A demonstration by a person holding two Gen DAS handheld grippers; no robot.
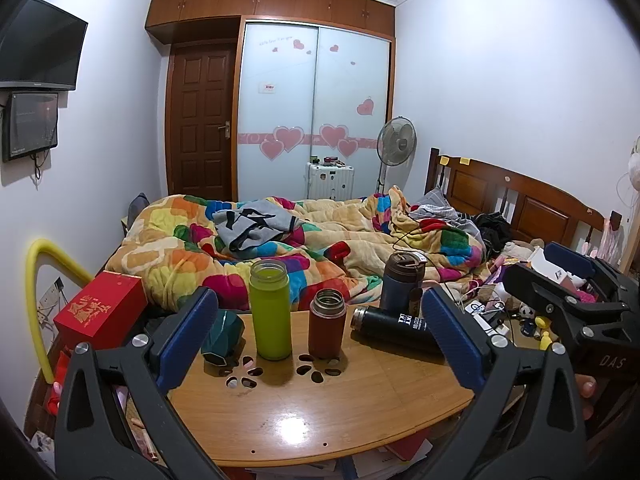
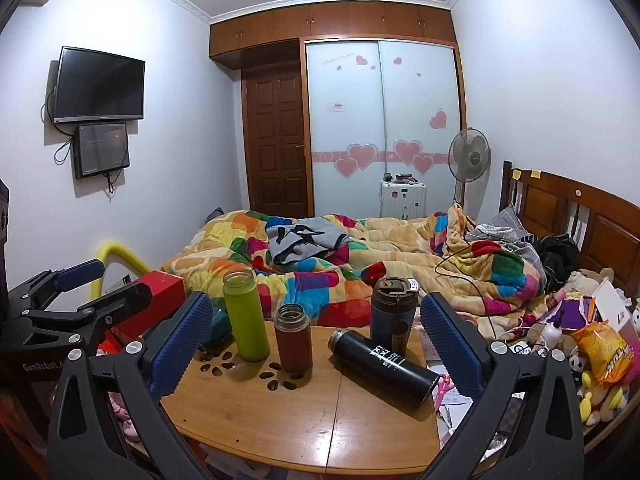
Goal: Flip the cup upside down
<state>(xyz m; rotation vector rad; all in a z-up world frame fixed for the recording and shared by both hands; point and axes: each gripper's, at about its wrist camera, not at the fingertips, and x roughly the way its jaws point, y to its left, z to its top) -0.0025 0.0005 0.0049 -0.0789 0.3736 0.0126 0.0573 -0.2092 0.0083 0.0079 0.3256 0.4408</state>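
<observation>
Several cups are on a small wooden table [image 1: 320, 412] [image 2: 304, 420]. A green bottle [image 1: 270, 310] [image 2: 245, 316] and a short brown flask [image 1: 327, 324] [image 2: 293, 338] stand upright with open mouths. A dark blue tumbler with a brown lid [image 1: 401, 282] [image 2: 392, 312] stands behind. A black flask [image 1: 394, 330] [image 2: 384, 362] lies on its side. A dark green faceted cup [image 1: 222, 336] lies at the table's left edge. My left gripper [image 1: 316, 340] is open and empty above the table. My right gripper [image 2: 314, 344] is open and empty, also over the table; it shows in the left wrist view [image 1: 560, 276].
A red box [image 1: 100, 310] [image 2: 160, 300] stands left of the table beside a yellow foam tube [image 1: 36, 280]. A bed with a colourful quilt [image 1: 280, 248] [image 2: 380, 260] lies behind. Toys, snack bags and cables [image 2: 592, 344] clutter the right side.
</observation>
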